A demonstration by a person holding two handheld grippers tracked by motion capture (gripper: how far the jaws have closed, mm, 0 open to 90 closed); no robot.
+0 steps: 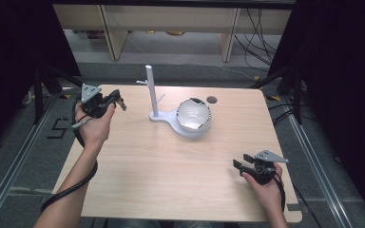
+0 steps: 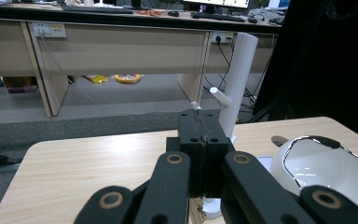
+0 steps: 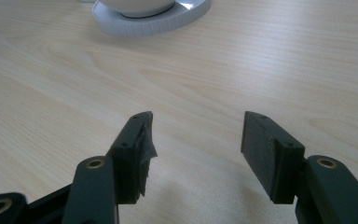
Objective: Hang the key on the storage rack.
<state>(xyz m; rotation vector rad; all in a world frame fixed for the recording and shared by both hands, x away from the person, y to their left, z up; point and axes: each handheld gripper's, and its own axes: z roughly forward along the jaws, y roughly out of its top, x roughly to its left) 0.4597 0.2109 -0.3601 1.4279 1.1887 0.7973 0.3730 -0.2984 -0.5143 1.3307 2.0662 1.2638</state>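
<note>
Right of closed left claw [image 1: 119, 102]: white bowl [image 1: 194, 115], apart.

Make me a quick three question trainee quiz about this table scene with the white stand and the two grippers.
1. True or false: the left gripper has its jaws pressed together with nothing between them.
2. What sits on the round base of the white stand? A) a white cup B) a banana C) a book
3. Fill in: the right gripper is ____, low over the bare wooden table.

Key: 1 true. 2 A, the white cup. 3 open.
</note>
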